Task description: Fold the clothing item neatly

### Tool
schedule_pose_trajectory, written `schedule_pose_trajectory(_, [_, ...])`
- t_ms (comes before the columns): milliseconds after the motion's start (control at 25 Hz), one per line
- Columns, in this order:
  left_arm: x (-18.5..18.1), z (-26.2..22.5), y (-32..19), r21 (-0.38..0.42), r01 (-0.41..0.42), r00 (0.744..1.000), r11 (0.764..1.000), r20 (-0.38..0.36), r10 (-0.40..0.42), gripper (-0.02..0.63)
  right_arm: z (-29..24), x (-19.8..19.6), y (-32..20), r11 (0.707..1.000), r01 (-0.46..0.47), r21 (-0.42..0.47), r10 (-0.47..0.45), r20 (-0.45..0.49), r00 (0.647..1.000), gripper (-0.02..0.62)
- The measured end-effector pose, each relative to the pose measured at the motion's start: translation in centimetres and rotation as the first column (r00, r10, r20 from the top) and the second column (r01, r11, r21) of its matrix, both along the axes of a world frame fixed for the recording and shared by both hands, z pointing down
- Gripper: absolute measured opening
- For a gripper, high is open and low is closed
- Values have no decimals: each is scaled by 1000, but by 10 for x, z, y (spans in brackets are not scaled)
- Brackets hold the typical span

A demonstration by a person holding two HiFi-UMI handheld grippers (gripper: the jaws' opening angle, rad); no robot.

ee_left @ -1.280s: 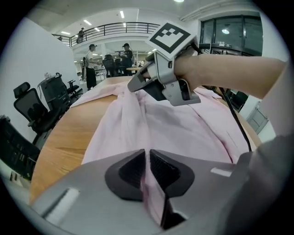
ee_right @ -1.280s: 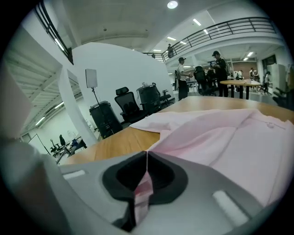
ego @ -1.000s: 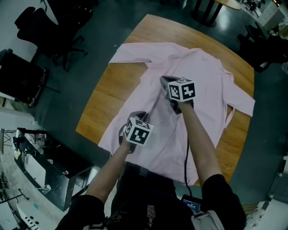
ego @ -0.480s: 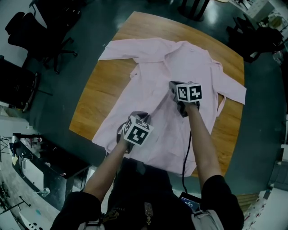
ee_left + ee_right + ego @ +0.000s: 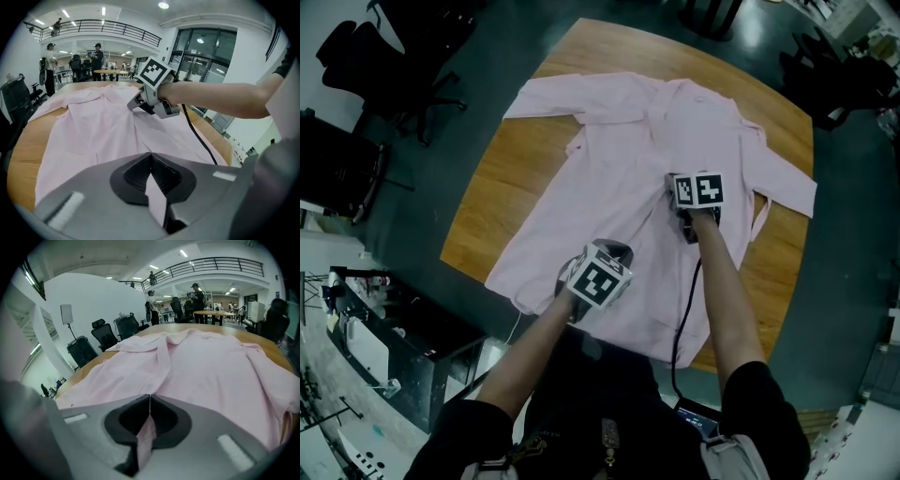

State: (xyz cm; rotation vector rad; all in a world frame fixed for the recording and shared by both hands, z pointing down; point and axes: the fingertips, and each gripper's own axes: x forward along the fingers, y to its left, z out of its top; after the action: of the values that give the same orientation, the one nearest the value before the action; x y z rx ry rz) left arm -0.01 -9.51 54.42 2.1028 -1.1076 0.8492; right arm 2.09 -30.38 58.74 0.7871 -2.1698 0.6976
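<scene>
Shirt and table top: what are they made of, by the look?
Shirt: thin woven cloth, likely cotton or a blend, pale pink, matte; it drapes in soft creases and lies flat. Table: wood or wood-look veneer, cannot tell which; warm brown with streaky grain and a dull sheen.

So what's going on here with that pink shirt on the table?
A person is working on the pink shirt with tongs in each hand. It lies spread out on a wooden table, collar at the far side. The left tongs are shut on a pinch of fabric low on the shirt, nearer the person. The right tongs are shut on fabric around its middle. It looks mostly flat, not yet folded.
</scene>
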Motion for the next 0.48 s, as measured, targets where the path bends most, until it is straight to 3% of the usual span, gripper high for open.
schedule_pose_trajectory(280, [-66,0,7,20,206,976,978,73,-207,8,-19,-3,1,998,2,65,-8,88,996,26])
schedule_pose_trajectory(480, [-95,5,36,24,274,958,962,87,-275,8,-47,5,24,987,-24,156,10,94,996,32])
